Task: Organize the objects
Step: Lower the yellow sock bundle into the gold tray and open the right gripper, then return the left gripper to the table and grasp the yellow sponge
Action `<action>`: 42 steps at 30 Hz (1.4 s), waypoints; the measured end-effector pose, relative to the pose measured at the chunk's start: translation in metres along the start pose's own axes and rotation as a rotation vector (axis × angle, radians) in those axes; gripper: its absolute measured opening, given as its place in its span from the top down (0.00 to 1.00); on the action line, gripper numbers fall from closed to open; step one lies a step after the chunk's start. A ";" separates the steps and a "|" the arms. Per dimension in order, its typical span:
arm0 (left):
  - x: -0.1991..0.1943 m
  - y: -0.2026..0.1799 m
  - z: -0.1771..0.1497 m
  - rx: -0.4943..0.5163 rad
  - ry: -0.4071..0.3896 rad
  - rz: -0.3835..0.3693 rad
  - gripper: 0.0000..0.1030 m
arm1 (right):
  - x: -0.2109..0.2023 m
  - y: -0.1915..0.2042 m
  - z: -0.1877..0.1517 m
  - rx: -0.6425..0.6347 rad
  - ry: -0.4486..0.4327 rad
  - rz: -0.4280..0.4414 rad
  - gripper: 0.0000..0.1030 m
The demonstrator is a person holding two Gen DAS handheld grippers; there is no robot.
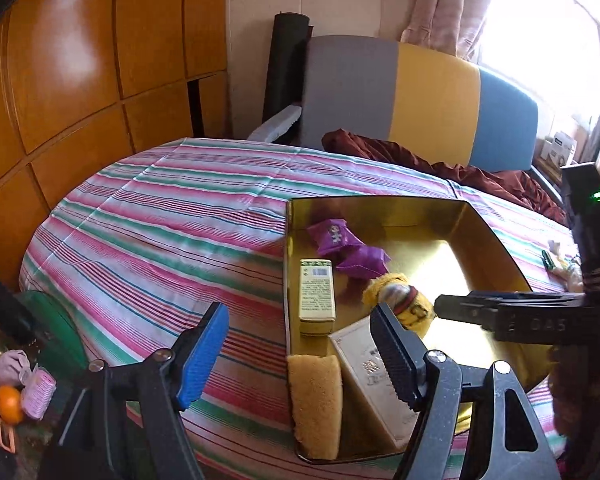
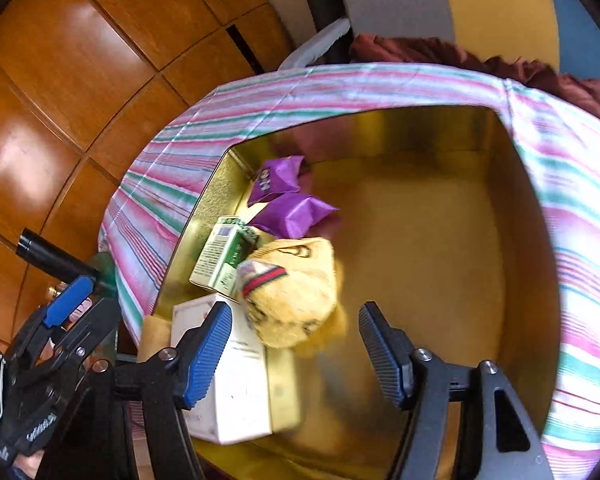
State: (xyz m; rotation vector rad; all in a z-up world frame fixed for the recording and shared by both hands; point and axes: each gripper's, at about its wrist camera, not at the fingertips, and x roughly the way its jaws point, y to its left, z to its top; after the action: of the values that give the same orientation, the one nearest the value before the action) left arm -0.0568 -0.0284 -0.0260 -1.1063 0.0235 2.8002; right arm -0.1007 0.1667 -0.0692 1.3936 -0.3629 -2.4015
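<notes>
Everything's placed off the gold tin tray [image 2: 512, 216] here, which sits on the striped tablecloth [image 1: 148, 216].

Right gripper [image 2: 296, 344] hangs just above the tray's near half, jaws spread wide, nothing between them. The yellow rolled sock [image 2: 296, 292] w/ a red-green band lies on the tray floor just ahead of the fingertips, close to the left one. It's a bit motion-blurred, so I can't tell if it's settled. Left gripper [image 1: 296, 360] is likewise wide open and empty, over the tray's near-left corner.

Along the tray's left wall, far to near: two purple snack packets [image 2: 288, 200], a small green-and-cream carton [image 2: 224, 258], a white box [image 2: 236, 380], and a yellow sponge [image 1: 316, 404] in the near corner. The sock touches the carton and overlaps the white box's far edge. The tray's right half is bare.

Handling, as I'd judge it: the sock is soft, light, squashy, not fragile. Grab it across the fat middle of the roll and close well in, since it'll compress; the band end looks thinner and could slip or unroll. The packets are crinkly and slick, so pinch the body, not the crimped edge. The carton and white box are stiff but prob. light; squeeze across the narrow faces gently or they'll dent. The sponge gives a lot, so grip deep.
</notes>
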 end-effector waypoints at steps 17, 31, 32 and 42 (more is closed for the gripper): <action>-0.013 -0.072 -0.005 0.133 0.003 -0.094 0.25 | -0.119 -0.097 -0.017 0.107 -0.198 -0.241 0.22; -0.015 -0.159 -0.002 0.271 0.032 -0.231 0.20 | -0.242 -0.293 -0.065 0.534 -0.367 -0.590 0.22; -0.015 -0.167 -0.003 0.282 0.034 -0.245 0.20 | -0.248 -0.308 -0.076 0.592 -0.386 -0.602 0.22; -0.001 -0.267 -0.013 0.381 0.098 -0.393 0.20 | -0.272 -0.379 -0.136 1.042 -0.459 -0.447 0.22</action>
State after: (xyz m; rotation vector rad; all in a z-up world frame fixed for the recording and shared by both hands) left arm -0.0133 0.2351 -0.0258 -1.0211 0.3014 2.2713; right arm 0.0820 0.6166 -0.0664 1.3016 -1.7855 -3.0457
